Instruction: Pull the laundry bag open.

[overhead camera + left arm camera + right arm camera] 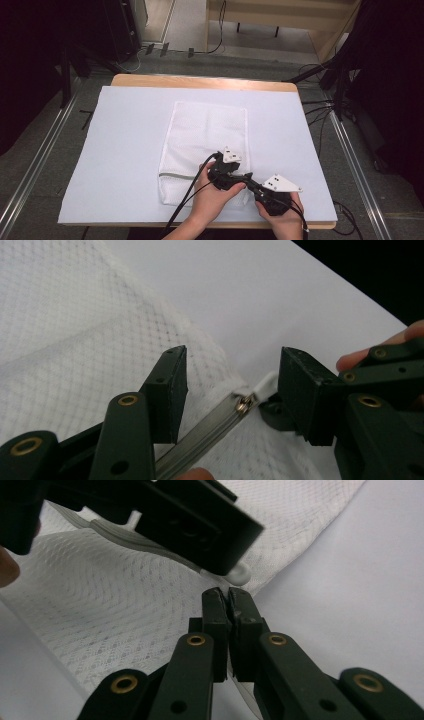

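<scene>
White mesh bag (207,140) lies flat on the white sheet (125,150) covering the table (200,81), roughly centre, slightly toward the near edge. Long axis runs away from the person. Grey zipper (176,176) crosses the bag near its near end.

Left gripper view: zipper tape (210,432) runs diagonally up between the two jaws, metal slider (245,403) at its upper end, white pull tab (265,385) just past it. Left gripper (232,390) jaws spread wide, one on each side of the zipper, neither pressing on it, nothing held. Mesh of the bag (75,335) to the left, bare sheet (280,295) beyond the corner.

Right gripper view: right gripper (229,597) jaws pressed together, tips at the bag's corner just below a small white tab (241,573). Can't tell if any fabric or the tab is pinched between them; tips look to meet with no gap. The left gripper's black body (200,525) crosses overhead, grey zipper tape (125,535) showing under it. Mesh (110,610) on the left, sheet (360,580) on the right.

High view: both grippers work at the bag's near right corner. Left gripper (226,170) sits over the bag, held by the left hand (212,197), cable trailing down-left. Right gripper (255,186) is just beside it, held by the right hand (282,217) at the table's near edge, pointing toward the left one. Grey triangular plates on top of each.

Around the table: grey floor, cables, metal rails on both sides.
</scene>
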Tool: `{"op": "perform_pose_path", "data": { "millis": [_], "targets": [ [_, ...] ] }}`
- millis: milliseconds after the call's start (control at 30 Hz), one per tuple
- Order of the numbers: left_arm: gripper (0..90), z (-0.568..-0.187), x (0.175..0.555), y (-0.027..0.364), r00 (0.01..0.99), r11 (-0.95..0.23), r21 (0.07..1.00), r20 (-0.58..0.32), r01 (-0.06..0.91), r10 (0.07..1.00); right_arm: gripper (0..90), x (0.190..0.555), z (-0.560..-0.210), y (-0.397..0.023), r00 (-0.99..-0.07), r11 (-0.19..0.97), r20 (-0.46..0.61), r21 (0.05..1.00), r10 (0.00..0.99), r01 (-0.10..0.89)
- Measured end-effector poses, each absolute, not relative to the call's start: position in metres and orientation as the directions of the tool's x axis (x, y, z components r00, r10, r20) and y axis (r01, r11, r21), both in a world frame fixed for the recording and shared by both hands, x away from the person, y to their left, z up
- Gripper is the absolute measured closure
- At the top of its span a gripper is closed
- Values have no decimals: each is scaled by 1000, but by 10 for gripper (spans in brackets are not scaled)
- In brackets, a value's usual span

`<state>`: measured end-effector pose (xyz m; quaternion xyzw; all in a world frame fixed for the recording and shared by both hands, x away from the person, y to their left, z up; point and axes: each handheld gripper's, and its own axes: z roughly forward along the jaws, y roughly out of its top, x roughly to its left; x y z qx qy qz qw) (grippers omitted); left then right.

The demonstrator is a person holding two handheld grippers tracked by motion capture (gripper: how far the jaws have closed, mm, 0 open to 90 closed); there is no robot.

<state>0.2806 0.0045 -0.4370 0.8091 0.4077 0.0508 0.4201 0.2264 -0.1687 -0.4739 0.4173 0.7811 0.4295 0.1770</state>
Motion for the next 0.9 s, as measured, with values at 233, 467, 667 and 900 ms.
{"op": "perform_pose_path", "data": {
  "millis": [233,467,667,900],
  "targets": [
    [349,-436,283,-5,621,-299,711,-243,636,745,889,225,-471,-167,-599,282,81,826,797,488],
    [285,-441,285,-9,612,-320,685,-232,655,756,889,225,-471,-166,-604,285,78,828,793,482],
    [350,-437,286,-4,612,-313,687,-240,655,754,889,225,-471,-166,-606,289,77,826,792,483],
    [363,-433,285,0,621,-318,684,-251,657,742,891,225,-471,-166,-604,293,70,825,794,482]
  ]
}}
